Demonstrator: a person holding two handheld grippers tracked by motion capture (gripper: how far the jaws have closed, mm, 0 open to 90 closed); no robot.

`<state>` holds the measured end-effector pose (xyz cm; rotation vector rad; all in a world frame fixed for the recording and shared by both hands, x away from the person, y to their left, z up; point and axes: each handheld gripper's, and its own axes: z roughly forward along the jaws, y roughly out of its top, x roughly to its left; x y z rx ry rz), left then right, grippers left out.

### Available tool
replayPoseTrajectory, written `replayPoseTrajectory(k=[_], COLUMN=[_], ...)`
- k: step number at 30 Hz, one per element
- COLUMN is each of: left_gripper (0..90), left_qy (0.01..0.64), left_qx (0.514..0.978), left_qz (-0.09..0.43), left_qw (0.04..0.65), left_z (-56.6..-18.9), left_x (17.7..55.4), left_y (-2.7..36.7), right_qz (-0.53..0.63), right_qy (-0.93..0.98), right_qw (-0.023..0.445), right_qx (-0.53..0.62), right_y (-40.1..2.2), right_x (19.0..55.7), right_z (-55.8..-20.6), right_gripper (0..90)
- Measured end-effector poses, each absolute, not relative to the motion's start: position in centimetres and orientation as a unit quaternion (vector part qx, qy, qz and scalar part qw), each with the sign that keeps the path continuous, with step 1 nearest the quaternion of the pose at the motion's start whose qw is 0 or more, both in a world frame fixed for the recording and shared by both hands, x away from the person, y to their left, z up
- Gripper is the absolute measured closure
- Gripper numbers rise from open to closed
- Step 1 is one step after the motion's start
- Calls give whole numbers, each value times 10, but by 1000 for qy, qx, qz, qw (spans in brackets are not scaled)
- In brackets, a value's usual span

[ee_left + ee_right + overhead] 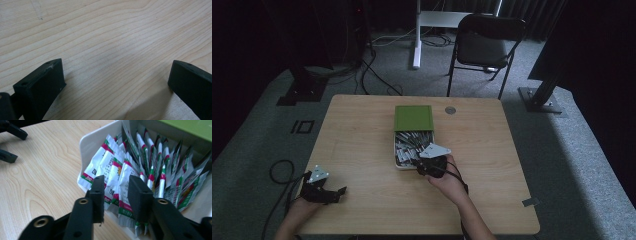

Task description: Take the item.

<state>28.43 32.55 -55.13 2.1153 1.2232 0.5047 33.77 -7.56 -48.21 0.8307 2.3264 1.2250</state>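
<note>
At centre frame in the high view, the right gripper (426, 162) reaches from the lower right to the near end of the box (398, 165), jaws part-open around one sachet (124, 185) without visibly clamping it. The left gripper (343, 190) rests at lower left, jaws wide over bare table (362, 145) by the near edge.

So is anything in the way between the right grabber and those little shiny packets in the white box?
Nothing visible. The right gripper sits at the near rim of the white rectangular box, its black jaws apart around a white foil packet with red and green stripes. The green lid covers only the far end.
</note>
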Motion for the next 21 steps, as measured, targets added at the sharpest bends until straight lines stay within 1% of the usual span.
replayPoseTrajectory(k=[8, 16, 21], left_gripper=[14, 14, 14], left_qy=[465, 464, 464], left_qx=[804, 805, 805], left_qz=[192, 192, 192], left_qw=[318, 317, 317], left_z=[-551, -551, -551], left_x=[284, 284, 284], left_y=[325, 326, 326], right_qz=[408, 401, 398], right_qy=[832, 825, 820], right_qw=[201, 212, 206], right_qx=[319, 338, 357], right_y=[-75, -70, -69], right_x=[342, 346, 347], right_z=[-491, -499, -500], right_gripper=[731, 730, 742])
